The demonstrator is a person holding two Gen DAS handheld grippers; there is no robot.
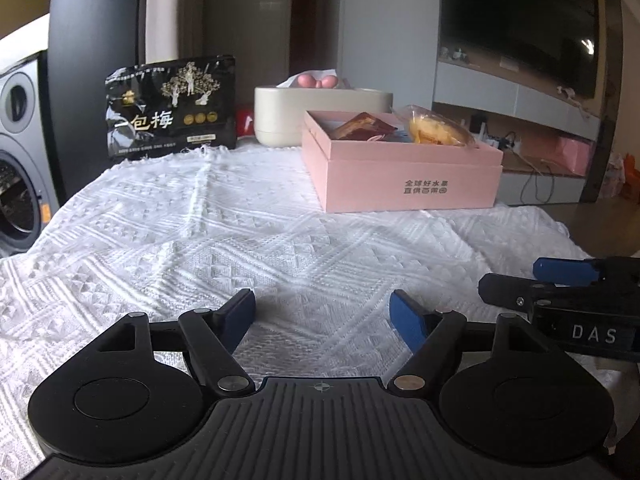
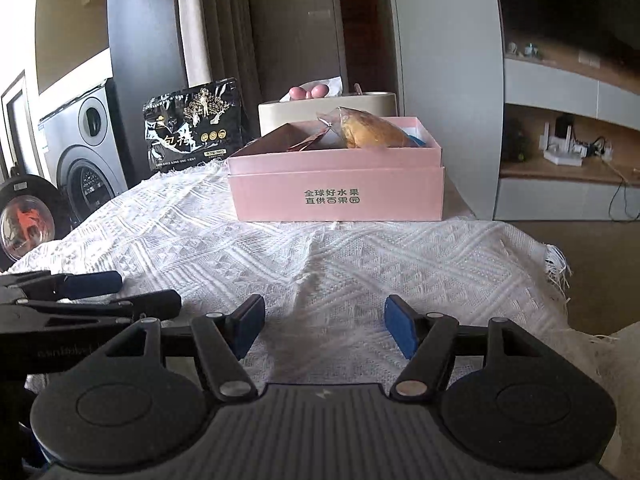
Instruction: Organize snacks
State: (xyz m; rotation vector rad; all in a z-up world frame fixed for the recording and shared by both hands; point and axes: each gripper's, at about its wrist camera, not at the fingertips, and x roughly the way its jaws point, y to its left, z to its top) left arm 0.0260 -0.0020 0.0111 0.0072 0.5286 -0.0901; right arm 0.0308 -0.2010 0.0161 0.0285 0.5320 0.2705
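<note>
White cloth [image 1: 240, 220] bears the pink snack box [image 1: 400, 172], well beyond both wide, empty grippers [image 1: 322, 316] [image 2: 324, 322].

Open pink box [image 1: 412, 178] on white cloth, holding a brown packet [image 1: 360, 126] and clear-wrapped yellow pastry [image 1: 434, 128], black snack bag [image 1: 170, 108] upright behind it
</note>
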